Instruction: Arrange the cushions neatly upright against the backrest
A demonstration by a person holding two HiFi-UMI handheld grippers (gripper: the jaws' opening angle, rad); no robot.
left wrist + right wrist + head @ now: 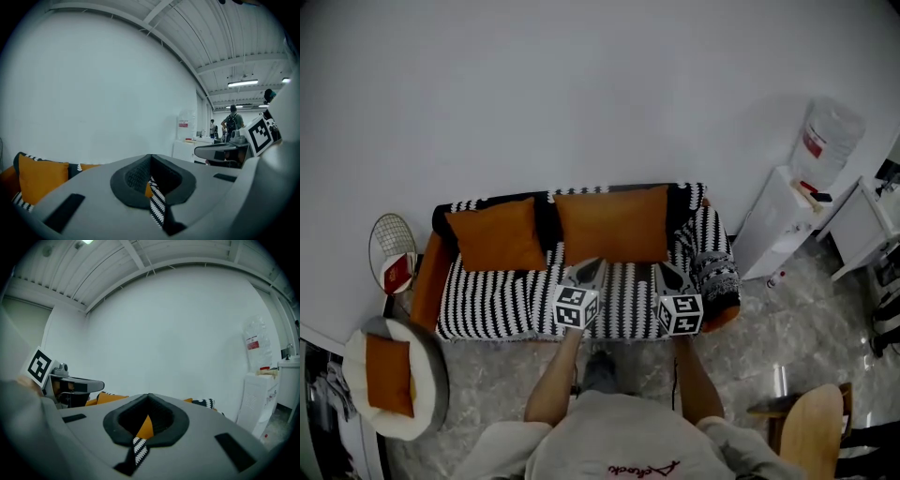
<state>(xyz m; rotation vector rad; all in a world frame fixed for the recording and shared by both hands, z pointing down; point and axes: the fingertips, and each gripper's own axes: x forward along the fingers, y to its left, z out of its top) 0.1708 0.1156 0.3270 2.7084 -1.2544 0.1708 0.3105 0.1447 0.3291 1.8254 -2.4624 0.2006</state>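
A small sofa [502, 300] with a black-and-white striped cover stands against the white wall. Two orange cushions lean upright on its backrest, one at the left [497, 234] and a wider one in the middle [612, 225]. A black-and-white patterned cushion [715, 272] rests by the right armrest. My left gripper [584, 273] and right gripper [671, 277] hover side by side over the seat's front, both shut and empty. In the left gripper view the left gripper [150, 157] shows closed jaws, with the left cushion [40, 178] beyond. The right gripper [149, 397] is likewise closed before an orange cushion [110, 398].
A round pet bed [429, 380] holding another orange cushion [390, 386] lies on the floor at the left. A wire fan [392, 246] stands beside the sofa's left arm. A water dispenser [783, 220] and white cabinet [867, 225] stand right; a wooden chair [811, 427] is near right.
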